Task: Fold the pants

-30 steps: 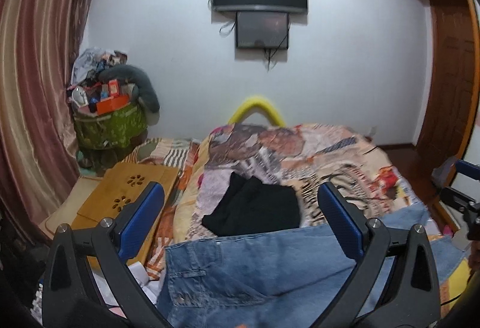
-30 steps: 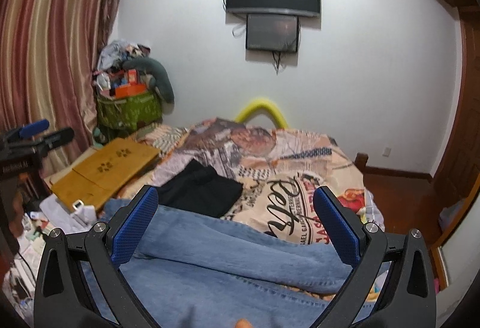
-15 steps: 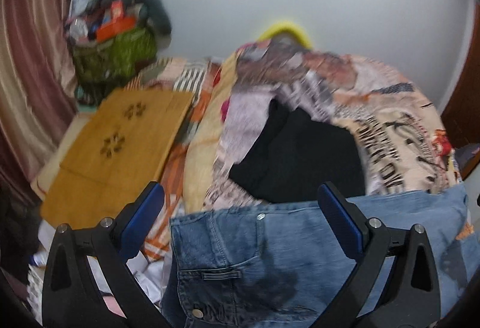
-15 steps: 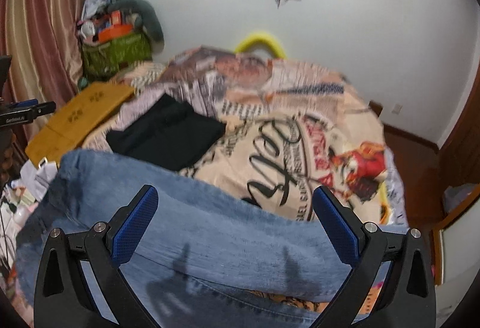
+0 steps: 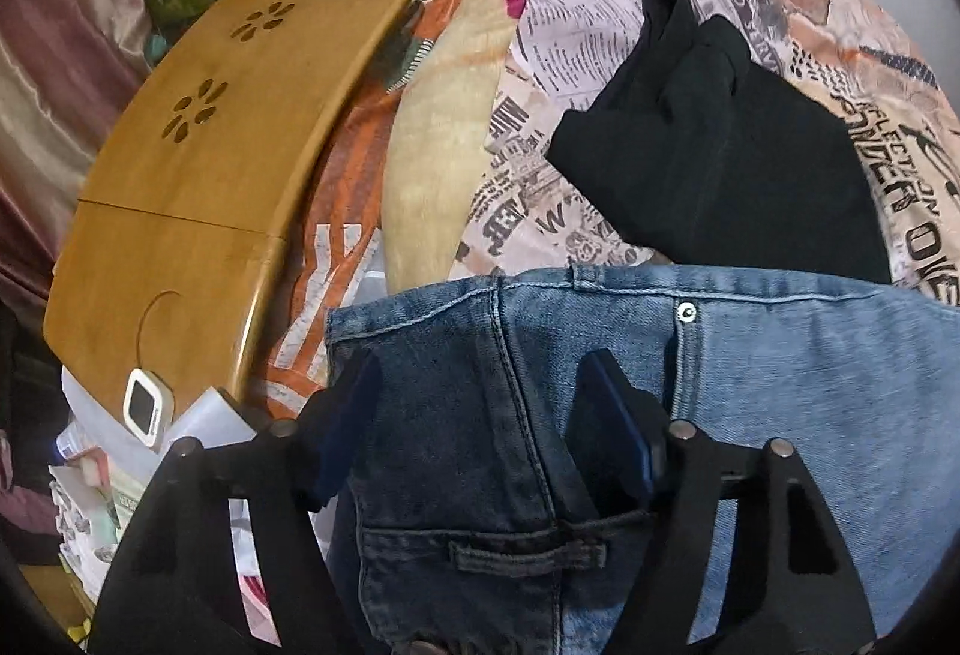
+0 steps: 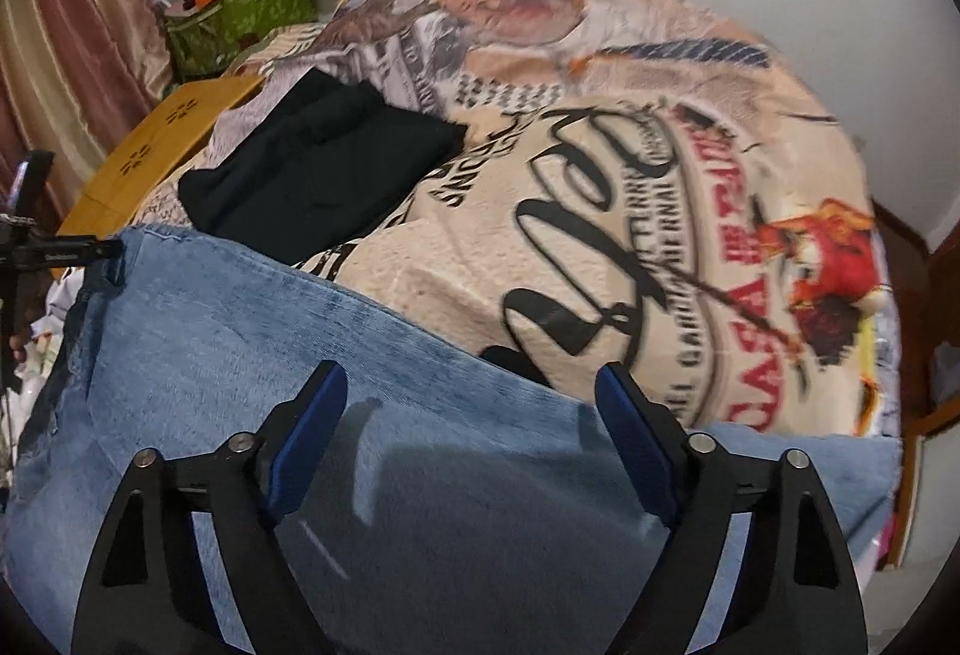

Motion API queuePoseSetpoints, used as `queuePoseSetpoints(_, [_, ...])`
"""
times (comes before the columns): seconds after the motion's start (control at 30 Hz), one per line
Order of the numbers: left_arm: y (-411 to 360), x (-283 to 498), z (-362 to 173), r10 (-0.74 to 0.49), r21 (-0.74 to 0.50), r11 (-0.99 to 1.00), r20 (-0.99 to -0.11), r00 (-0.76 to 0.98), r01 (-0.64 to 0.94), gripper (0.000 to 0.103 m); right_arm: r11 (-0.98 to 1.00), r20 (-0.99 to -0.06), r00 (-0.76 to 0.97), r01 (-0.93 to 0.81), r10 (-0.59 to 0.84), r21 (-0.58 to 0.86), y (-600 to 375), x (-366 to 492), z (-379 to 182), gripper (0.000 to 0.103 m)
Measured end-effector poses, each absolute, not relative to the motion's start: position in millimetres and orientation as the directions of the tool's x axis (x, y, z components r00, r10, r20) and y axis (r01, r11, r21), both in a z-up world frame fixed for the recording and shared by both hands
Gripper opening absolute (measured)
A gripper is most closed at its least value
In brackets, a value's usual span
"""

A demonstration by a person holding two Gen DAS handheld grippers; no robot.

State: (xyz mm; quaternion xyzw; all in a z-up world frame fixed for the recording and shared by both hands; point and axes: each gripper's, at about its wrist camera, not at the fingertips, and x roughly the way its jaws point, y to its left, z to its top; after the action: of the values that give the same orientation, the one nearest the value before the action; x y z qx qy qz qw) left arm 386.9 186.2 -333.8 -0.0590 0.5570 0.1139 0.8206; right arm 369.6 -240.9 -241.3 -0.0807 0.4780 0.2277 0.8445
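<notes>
Blue denim pants (image 5: 780, 385) lie spread on the printed bedspread (image 5: 540, 145), waistband toward the left. My left gripper (image 5: 480, 391) is open and hovers low over the waistband corner, its blue fingers (image 5: 612, 427) straddling a belt loop and seam. My right gripper (image 6: 468, 415) is open just above the pant leg (image 6: 240, 331), its shadow falling on the denim. Neither holds cloth.
A folded black garment (image 5: 720, 145) lies on the bedspread just beyond the pants and also shows in the right wrist view (image 6: 318, 169). A wooden lap tray (image 5: 210, 163) sits at the left. A green bag (image 6: 240, 19) of clutter stands by the curtain.
Both grippers have tilted down and dropped close to the pants. Their jaws have narrowed somewhat but stay open.
</notes>
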Motion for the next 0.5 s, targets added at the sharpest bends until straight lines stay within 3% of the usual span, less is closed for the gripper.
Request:
queuePoseSetpoints(0.07, [184.1,386.7,-335.5,0.127,0.036,0.968,-0.924,0.36,-0.25,0.07,0.873,-0.856,0.408,-0.479,0.318,0.096,-232.9,374.9,-249.7,0.063])
queuePoseSetpoints(0.13, [183.9,387.6,-336.2,0.12,0.029,0.968,-0.925,0.361,-0.25,0.064,0.865,-0.867,0.379,-0.491,0.325,0.109,-226.6,380.2,-257.0,0.058])
queuePoseSetpoints(0.2, [185.9,390.9,-337.2,0.092,-0.005,0.967,-0.926,0.367,-0.255,0.041,0.861,-0.868,0.372,-0.496,0.327,0.112,-222.9,382.3,-261.6,0.058])
queuePoseSetpoints(0.5, [188.5,399.1,-342.6,0.086,-0.009,0.962,-0.938,0.334,-0.274,0.036,0.848,-0.871,0.332,-0.505,0.363,0.161,-214.7,372.8,-269.4,0.041])
